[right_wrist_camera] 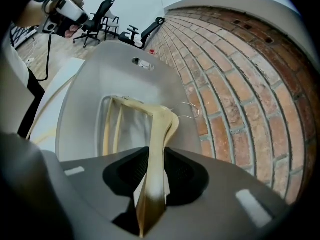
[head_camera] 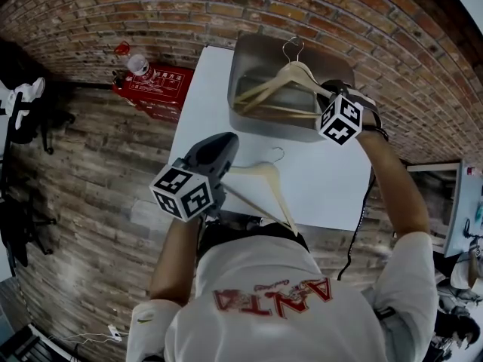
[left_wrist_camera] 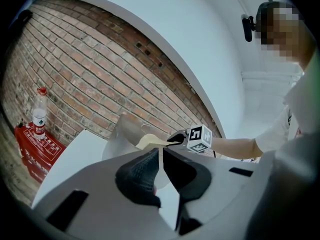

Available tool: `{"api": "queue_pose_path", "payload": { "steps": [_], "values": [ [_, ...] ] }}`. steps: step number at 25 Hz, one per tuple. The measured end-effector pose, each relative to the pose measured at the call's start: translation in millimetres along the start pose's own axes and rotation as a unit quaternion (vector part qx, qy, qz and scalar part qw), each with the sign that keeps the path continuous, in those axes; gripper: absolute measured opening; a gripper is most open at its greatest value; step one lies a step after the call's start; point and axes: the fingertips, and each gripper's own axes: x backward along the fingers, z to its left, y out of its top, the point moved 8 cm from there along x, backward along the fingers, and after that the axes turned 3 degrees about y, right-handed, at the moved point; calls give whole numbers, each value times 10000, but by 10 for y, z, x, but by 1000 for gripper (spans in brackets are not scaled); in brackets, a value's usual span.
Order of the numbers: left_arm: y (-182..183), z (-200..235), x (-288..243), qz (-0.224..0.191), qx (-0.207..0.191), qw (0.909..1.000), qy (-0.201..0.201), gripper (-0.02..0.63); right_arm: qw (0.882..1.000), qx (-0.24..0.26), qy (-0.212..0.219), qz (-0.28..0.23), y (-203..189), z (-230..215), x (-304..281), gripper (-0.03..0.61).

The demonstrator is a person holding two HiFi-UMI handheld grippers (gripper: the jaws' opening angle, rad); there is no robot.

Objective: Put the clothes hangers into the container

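A grey container stands at the far end of the white table, against the brick wall. My right gripper hangs over the container's right side, shut on one arm of a wooden hanger that tilts down into it. In the right gripper view that arm runs between the pads of the right gripper, and a second hanger lies inside the container. Another wooden hanger lies on the table near the front edge. My left gripper hovers just left of it, shut and holding nothing.
A red box with a water bottle on it sits on the floor left of the table. Black office chairs stand further off. The brick wall runs close behind the container.
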Motion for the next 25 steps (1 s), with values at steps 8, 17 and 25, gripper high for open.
{"api": "queue_pose_path", "payload": {
  "steps": [8,17,25],
  "values": [
    [23,-5,96,-74,14,9999,-78,32,9981,-391,-395,-257,-11,-66,257,150],
    [289,-154,204,-165,-543,9977,-361,32,9576,-2119,-1033,-1656,41,-48,1219,3],
    [521,-313,270,-193,-1030,9924,-646,32,8920,-3384,-1719,-2455,-102,351,1962,3]
  ]
}}
